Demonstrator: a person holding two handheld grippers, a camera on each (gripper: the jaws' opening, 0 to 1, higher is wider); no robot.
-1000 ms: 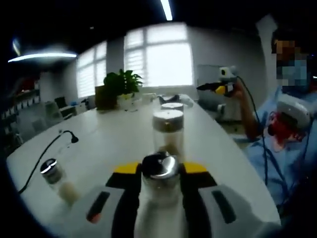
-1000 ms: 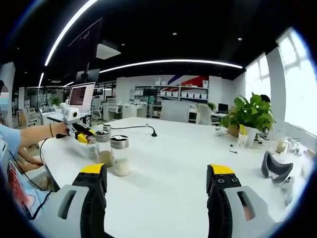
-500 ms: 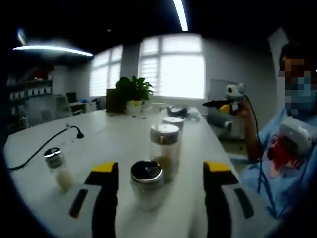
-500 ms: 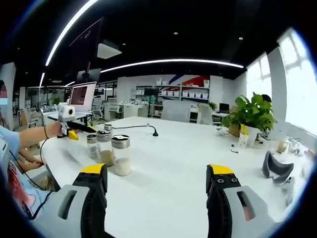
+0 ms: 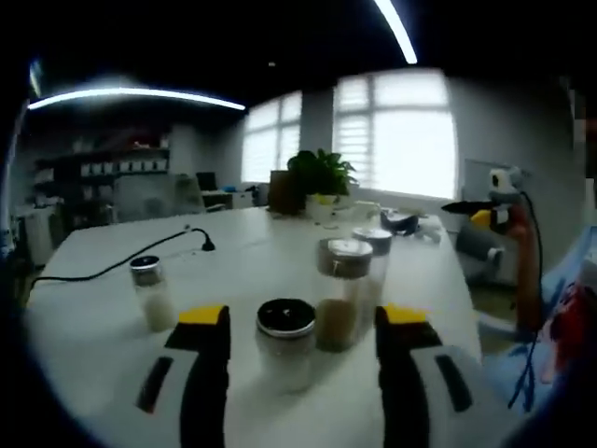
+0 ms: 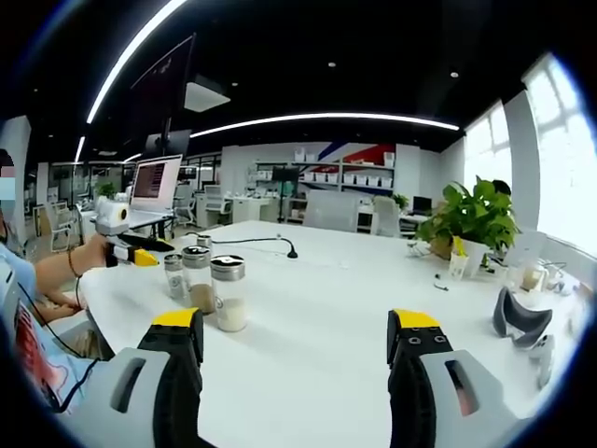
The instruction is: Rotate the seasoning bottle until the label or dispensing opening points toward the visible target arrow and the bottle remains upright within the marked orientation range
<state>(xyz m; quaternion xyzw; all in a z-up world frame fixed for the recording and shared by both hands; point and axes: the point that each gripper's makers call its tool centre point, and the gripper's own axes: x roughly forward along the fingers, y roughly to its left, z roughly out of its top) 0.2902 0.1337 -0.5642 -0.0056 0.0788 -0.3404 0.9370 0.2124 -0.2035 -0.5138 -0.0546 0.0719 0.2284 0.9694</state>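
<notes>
Left gripper [image 5: 297, 329] jaws spread, seasoning bottle [image 5: 285, 343] upright on desk [image 5: 112, 308] between them, ungripped. Right gripper [image 6: 297, 338] jaws spread, holding nothing. No arrow visible; next: check orientation, regrip if off.

Dim, softly blurred left gripper view, window [image 5: 410, 140] glare, perhaps backlit, right gripper view sharper, fisheye-bent edges

jars [image 5: 347, 291] crowd table [image 6: 326, 308] centre | cable [image 5: 103, 269] beyond | near right tabletop bare
</notes>
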